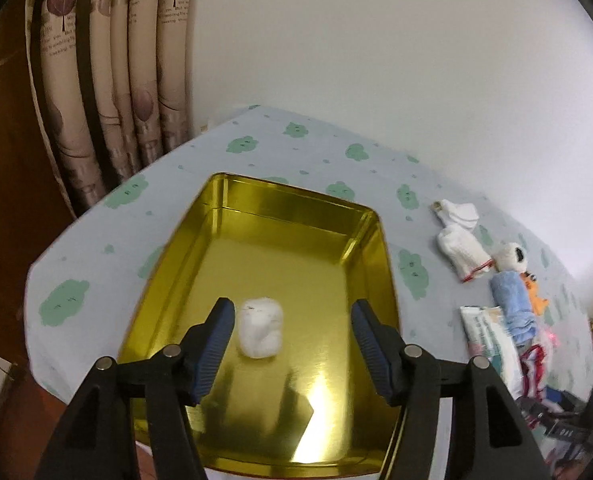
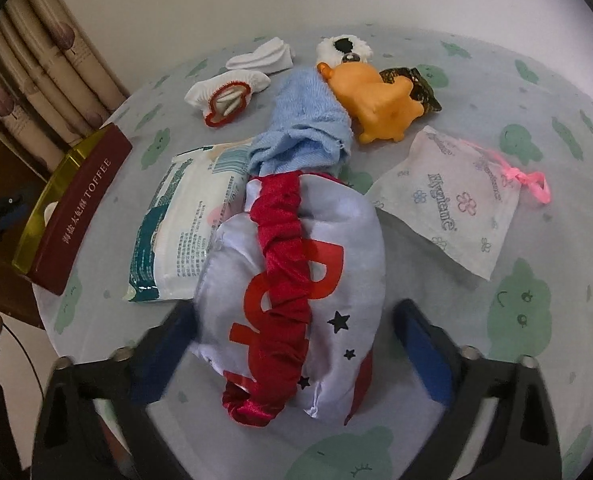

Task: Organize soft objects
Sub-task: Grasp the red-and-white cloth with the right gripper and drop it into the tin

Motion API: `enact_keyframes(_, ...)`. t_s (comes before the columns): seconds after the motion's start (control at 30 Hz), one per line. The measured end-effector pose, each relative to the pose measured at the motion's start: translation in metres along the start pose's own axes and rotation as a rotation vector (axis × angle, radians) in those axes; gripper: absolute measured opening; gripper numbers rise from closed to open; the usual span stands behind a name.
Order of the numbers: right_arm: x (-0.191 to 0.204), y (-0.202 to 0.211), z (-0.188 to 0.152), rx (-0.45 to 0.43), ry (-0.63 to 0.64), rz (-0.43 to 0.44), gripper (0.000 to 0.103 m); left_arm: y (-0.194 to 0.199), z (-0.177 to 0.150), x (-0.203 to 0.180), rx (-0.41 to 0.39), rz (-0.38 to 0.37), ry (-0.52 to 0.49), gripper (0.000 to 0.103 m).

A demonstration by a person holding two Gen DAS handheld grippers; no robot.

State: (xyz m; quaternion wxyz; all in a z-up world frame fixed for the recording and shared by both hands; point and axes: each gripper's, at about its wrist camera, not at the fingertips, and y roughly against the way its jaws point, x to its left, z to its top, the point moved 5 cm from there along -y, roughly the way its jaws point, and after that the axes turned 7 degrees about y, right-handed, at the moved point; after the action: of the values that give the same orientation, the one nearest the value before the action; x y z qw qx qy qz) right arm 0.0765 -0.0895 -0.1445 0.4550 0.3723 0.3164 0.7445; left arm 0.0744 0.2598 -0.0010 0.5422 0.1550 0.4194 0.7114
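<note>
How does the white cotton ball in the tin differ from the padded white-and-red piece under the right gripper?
The cotton ball is plain white; the padded piece carries red letters, black stars and a ruched red satin band. The cotton ball is far smaller, taking little of the gold tin, while the padded piece fills the span of the right gripper. The ball lies inside the tin; the piece lies on the tablecloth. Both sit between jaws that do not press them.
</note>
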Motion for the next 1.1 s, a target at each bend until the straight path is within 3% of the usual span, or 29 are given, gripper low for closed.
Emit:
enact_keyframes(0.1,-0.005,0.005,-0.001,-0.006,-0.001,0.004,0.059,0.004,0.000,0.000,-0.002,0.000,-0.019,0.062)
enact_keyframes(0.2,-0.015,0.009,-0.001,-0.008,-0.040,0.038,0.043,0.019,0.002,0.008,-0.048,0.062,0.009,0.062)
enact_keyframes(0.3,-0.024,0.015,-0.003,-0.007,-0.084,0.084,0.039,0.043,-0.003,0.006,-0.085,0.092,0.027,0.062)
enact_keyframes(0.5,-0.033,0.040,-0.007,-0.041,-0.132,0.130,0.038,0.097,-0.049,-0.020,-0.161,0.096,0.015,0.062)
enact_keyframes(0.63,-0.025,0.059,0.001,-0.064,-0.128,0.159,0.038,0.119,-0.086,-0.034,-0.216,0.175,-0.029,0.063)
enact_keyframes(0.77,0.022,0.073,0.036,-0.074,-0.046,0.238,0.039,0.129,-0.103,-0.024,-0.230,0.232,-0.016,0.063)
enact_keyframes(0.9,0.105,0.064,0.089,-0.059,0.087,0.356,0.039,0.138,-0.106,0.003,-0.274,0.330,0.029,0.063)
enact_keyframes(1.03,0.207,0.022,0.142,0.011,0.207,0.473,0.039,0.139,-0.111,0.039,-0.293,0.382,0.137,0.063)
enact_keyframes(1.1,0.246,-0.004,0.157,0.054,0.263,0.458,0.039,0.136,-0.113,0.050,-0.283,0.373,0.170,0.063)
